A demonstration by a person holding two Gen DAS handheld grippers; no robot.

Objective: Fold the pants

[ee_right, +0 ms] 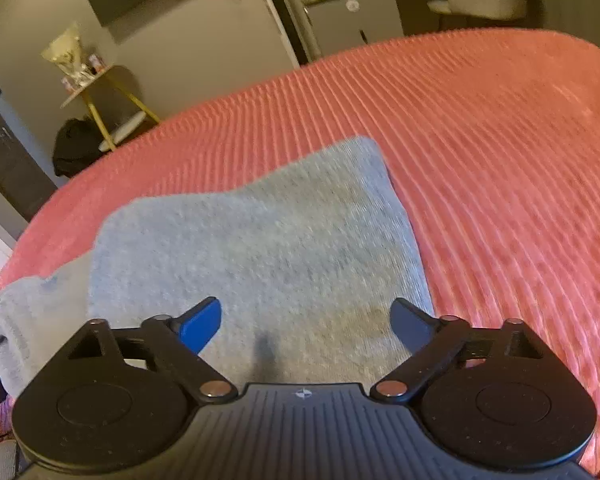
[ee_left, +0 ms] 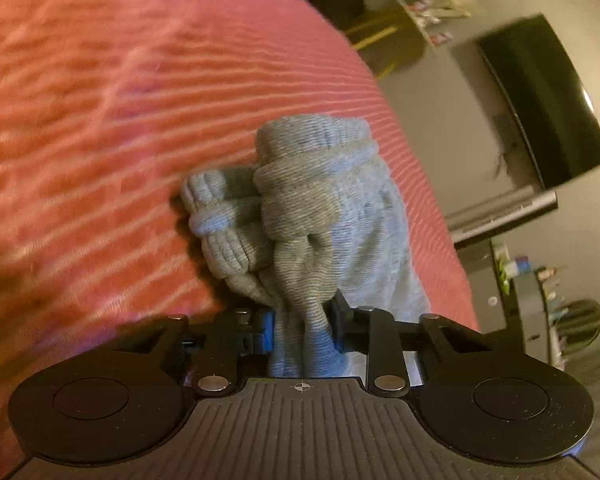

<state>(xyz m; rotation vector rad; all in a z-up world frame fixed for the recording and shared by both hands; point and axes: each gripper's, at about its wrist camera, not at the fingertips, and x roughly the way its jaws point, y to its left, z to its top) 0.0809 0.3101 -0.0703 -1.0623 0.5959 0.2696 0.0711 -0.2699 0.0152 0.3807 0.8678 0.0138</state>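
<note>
1. Pants [ee_right: 260, 240], grey knit, lie on the ribbed pink bedspread [ee_right: 500, 160]. Under my right tool they spread as a broad flat panel; toward my left they narrow and bunch.

2. My left gripper [ee_left: 302, 320] is clamped on a gathered wad of the grey cloth, fingers pressed tight on either side of it. The cuffs [ee_left: 312, 148] hang rumpled just beyond the tips, seemingly lifted off the bed.

3. My right gripper [ee_right: 306, 320] stands with fingers wide apart, holding nothing, poised low over the near part of the flat panel. Whether the tips touch the cloth I cannot tell.

4. The relation that matters, as I judge it: the garment's long axis runs crosswise between my two tools, leg end in my left, wide end under my right. To fold, the held end would travel along that axis toward the panel, so my left does the carrying and my right is the nearer one to pin or smooth.

5. Only the left view shows the clamped cuffs; only the right view shows the panel's far corner [ee_right: 364, 144] and how flat it lies. The right view's left edge shows grey cloth trailing off, but not clearly my other tool.
</note>
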